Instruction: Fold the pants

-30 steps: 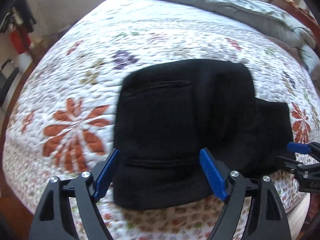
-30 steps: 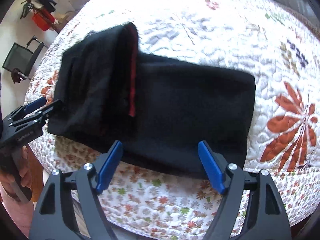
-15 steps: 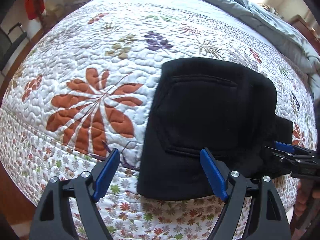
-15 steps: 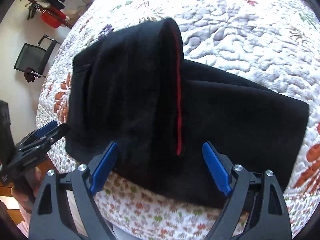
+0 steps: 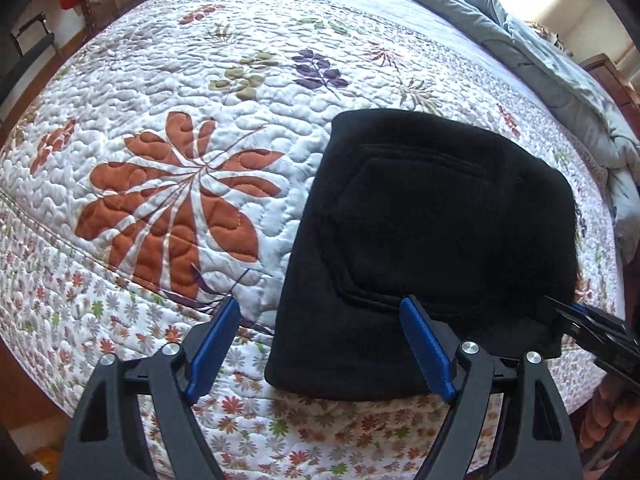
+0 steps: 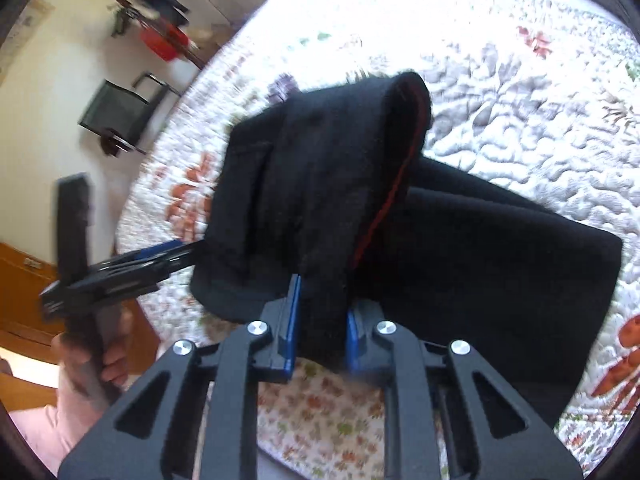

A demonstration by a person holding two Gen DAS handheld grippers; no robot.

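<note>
Black pants [image 5: 432, 240] lie folded near the edge of our flowery quilt [image 5: 168, 184]. Our right gripper [image 6: 320, 320] is closing on a bunched fold, pads pressing it, we think. Our left gripper [image 5: 320, 344] hangs wide open over the pants' near corner.

right claw [image 6: 318, 330] closing on pants [image 6: 320, 208], fold lifted

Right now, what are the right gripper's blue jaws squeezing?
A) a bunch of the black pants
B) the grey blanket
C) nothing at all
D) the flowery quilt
A: in the right wrist view the right gripper has a bunch of the black pants between its closing blue jaws.
</note>
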